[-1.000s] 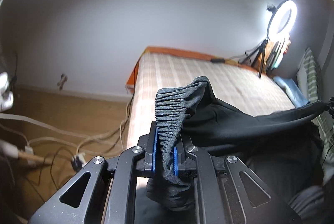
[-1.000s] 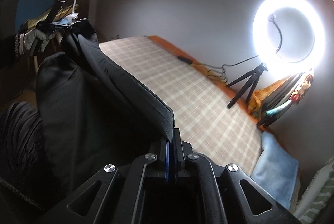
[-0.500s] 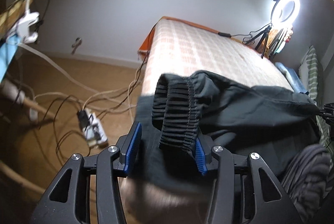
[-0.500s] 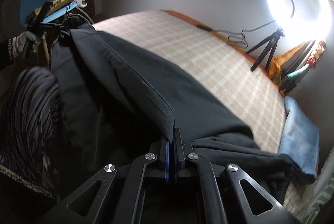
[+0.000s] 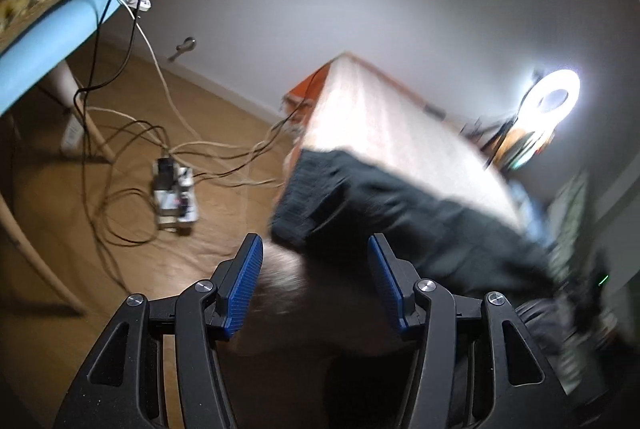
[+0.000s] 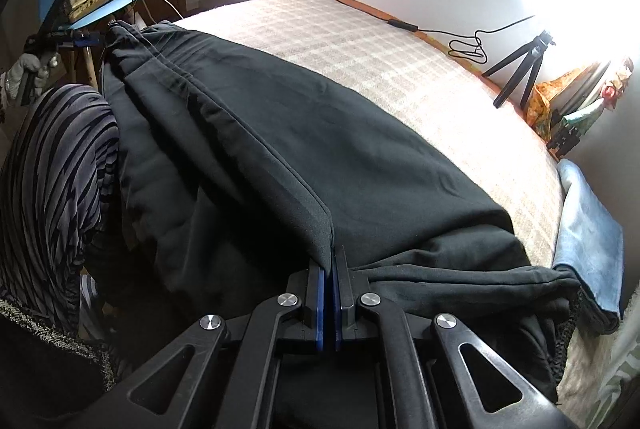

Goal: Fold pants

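Black pants point(image 6: 328, 133) lie stretched along the near edge of a checked bed point(image 6: 400, 61). My right gripper point(image 6: 331, 265) is shut on a folded edge of the pants at the near end. My left gripper point(image 5: 316, 281) is open and empty, its blue pads point(image 5: 244, 281) apart, just short of the elastic waistband point(image 5: 308, 201) that hangs over the bed's end. The left wrist view is blurred. The left gripper also shows far left in the right wrist view point(image 6: 60, 37).
A ring light on a tripod point(image 6: 520, 65) stands at the bed's far side, with a blue towel point(image 6: 588, 229) near it. A power strip and cables point(image 5: 174, 197) lie on the wooden floor. A blue chair point(image 5: 44, 45) stands left. My striped sleeve point(image 6: 56, 189) is close.
My left gripper opened and let go of the waistband, then pulled back. The pants dropped from held up in the air to lying flat on the bed. My right gripper stayed shut on the fabric.
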Demonstrator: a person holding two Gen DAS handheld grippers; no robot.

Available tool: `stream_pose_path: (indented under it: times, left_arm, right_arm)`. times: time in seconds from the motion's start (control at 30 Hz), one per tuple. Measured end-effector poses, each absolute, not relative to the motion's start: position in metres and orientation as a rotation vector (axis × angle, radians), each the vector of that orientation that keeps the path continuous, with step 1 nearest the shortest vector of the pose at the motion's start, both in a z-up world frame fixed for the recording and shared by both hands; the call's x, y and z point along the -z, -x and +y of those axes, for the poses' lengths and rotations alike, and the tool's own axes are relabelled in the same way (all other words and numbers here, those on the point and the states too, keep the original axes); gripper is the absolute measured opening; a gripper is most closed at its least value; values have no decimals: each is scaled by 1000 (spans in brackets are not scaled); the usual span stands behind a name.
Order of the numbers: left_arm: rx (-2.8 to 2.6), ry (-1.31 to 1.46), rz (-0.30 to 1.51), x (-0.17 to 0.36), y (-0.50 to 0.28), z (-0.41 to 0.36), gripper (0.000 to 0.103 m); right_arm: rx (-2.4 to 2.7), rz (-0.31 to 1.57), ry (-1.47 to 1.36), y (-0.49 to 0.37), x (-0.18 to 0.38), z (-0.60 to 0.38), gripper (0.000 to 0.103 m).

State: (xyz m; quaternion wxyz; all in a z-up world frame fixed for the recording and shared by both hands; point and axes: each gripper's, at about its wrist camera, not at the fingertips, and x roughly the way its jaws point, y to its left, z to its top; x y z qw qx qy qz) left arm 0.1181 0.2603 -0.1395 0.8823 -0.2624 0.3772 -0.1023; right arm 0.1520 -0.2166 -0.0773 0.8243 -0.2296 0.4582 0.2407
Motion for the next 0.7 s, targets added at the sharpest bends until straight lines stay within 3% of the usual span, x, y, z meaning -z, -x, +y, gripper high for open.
stream_pose_path:
  times: [0.2,0.27,0.33,0.53,0.7]
  left_arm:
    - [233,609,842,116,-146,239,58]
    - [207,579,873,115,-161,233,61]
    - [155,536,938,124,-175,227,62]
    - [106,498,998,149,-178,220,59]
    - [114,527,981,160,-158,223,59]
  right_arm:
    - [-578,997,527,-152,71,-210,5]
    - [-610,1015,505,-153,67,-210,13]
    - [-639,1015,459,-155,56,-211,31]
    - [-730,889,374,-186,2,-183,37]
    - [-900,832,429,-227,-6,-105,38]
